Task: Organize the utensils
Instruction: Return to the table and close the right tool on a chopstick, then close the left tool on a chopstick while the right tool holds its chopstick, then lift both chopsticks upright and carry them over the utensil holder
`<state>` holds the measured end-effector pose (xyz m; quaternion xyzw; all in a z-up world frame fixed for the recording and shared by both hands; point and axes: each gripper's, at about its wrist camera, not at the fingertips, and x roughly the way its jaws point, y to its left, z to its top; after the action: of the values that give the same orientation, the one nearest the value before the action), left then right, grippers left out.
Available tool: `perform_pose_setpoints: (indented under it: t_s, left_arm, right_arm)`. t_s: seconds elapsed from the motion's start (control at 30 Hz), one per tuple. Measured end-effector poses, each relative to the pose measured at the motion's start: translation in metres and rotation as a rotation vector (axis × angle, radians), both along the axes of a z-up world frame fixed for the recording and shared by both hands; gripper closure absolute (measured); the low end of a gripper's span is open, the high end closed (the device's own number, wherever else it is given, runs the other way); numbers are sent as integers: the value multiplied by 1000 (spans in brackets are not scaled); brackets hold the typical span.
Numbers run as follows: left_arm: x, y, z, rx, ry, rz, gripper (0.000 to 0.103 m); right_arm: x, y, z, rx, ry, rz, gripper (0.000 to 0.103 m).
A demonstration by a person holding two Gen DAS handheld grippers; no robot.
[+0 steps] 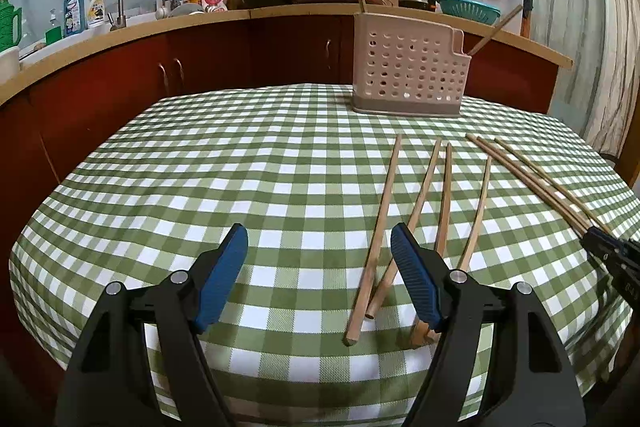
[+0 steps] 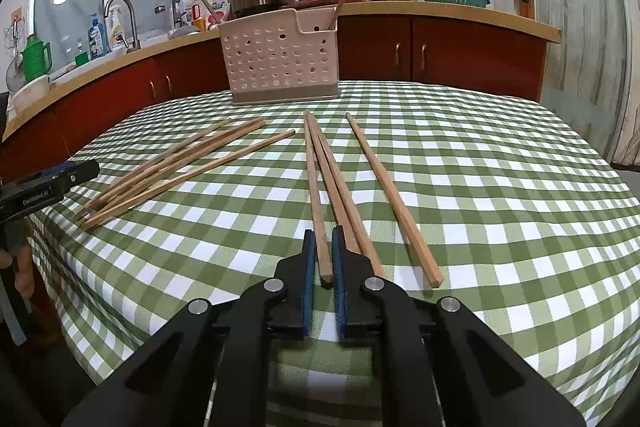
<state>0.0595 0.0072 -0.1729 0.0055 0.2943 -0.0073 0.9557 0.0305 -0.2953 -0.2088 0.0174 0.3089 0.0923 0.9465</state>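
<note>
Checked tablecloth (image 2: 480, 187) beneath: your right gripper (image 2: 323, 247) clamps one chopstick (image 2: 316, 195); lift straight toward the holder (image 2: 280, 63) ahead, left gripper (image 1: 318, 255) released.

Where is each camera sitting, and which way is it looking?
Left wrist view: sits on the left gripper, low over the checked tablecloth, facing the utensil holder; its open blue-padded fingers show, beside four chopsticks.
Right wrist view: sits on the right gripper, facing the same holder; its fingers are shut on one chopstick; the left gripper shows at the left edge.
Both share the table, holder, chopsticks and kitchen counter.
</note>
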Motion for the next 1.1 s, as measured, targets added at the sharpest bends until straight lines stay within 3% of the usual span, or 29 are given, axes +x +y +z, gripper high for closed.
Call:
perform_pose_setpoints:
  t_s: [0.2, 0.57, 0.77, 1.0, 1.1]
  left_arm:
    - [7, 1, -10, -6, 55, 1, 43]
    - [8, -11, -20, -19, 98, -41, 52]
    - [5, -18, -19, -35, 103, -63, 66]
    - [0, -26, -19, -28, 96, -93, 94]
    - [-1, -27, -19, -30, 96, -94, 97]
  right_arm:
    - [-2, -1, 0, -2, 2, -2, 96]
    - [0, 0, 1, -3, 2, -2, 96]
    - [0, 0, 1, -3, 3, -2, 96]
    - [0, -1, 1, -3, 1, -6, 96]
    - [0, -2, 2, -3, -7, -7, 96]
